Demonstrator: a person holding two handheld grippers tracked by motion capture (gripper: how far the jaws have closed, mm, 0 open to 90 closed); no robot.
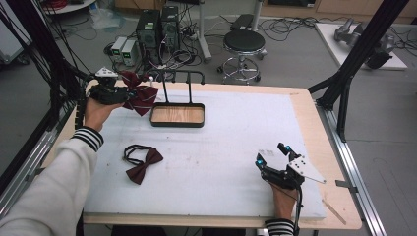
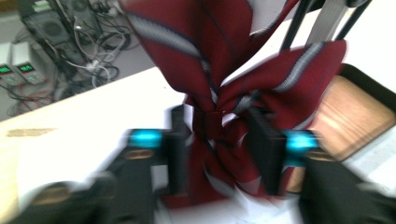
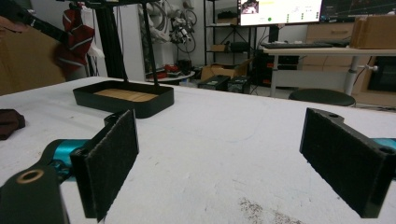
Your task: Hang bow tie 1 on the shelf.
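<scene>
A dark red bow tie with grey-white stripes (image 1: 140, 96) was held off the table at its knot by the left gripper (image 1: 129, 93), the jaws narrowed onto the cloth, just beside the black hanging stand with a wooden-floored tray base (image 1: 177, 115). It was judged that hanging this tie on the stand's crossbar was the step in hand and not yet done. A second, plain dark red bow tie with a black neck loop (image 1: 141, 163) was left lying flat on the white foam table cover (image 1: 216, 162), apparently still to be handled. The right gripper (image 1: 271, 156) was rested low on the cover, well apart from both ties, its jaws spread wide and empty.
</scene>
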